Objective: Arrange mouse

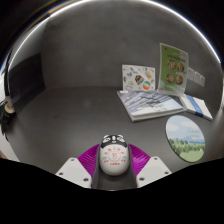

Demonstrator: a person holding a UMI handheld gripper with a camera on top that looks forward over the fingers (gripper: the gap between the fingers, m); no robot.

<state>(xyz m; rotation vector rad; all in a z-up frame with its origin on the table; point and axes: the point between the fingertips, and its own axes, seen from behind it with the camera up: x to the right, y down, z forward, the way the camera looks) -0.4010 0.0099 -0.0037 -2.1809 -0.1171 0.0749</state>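
Note:
A white computer mouse (112, 155) with red printed markings and dark buttons at its far end sits between my two fingers. The purple pads (135, 156) press against both its sides. My gripper (112, 160) is shut on the mouse and holds it over the dark grey table (70, 110). The underside of the mouse is hidden, so I cannot tell whether it touches the table.
A round mouse mat (185, 136) with a landscape picture lies ahead to the right. Behind it lie stacked booklets (160, 103), and two printed cards (138, 78) stand upright at the back. A dark wall rises beyond the table.

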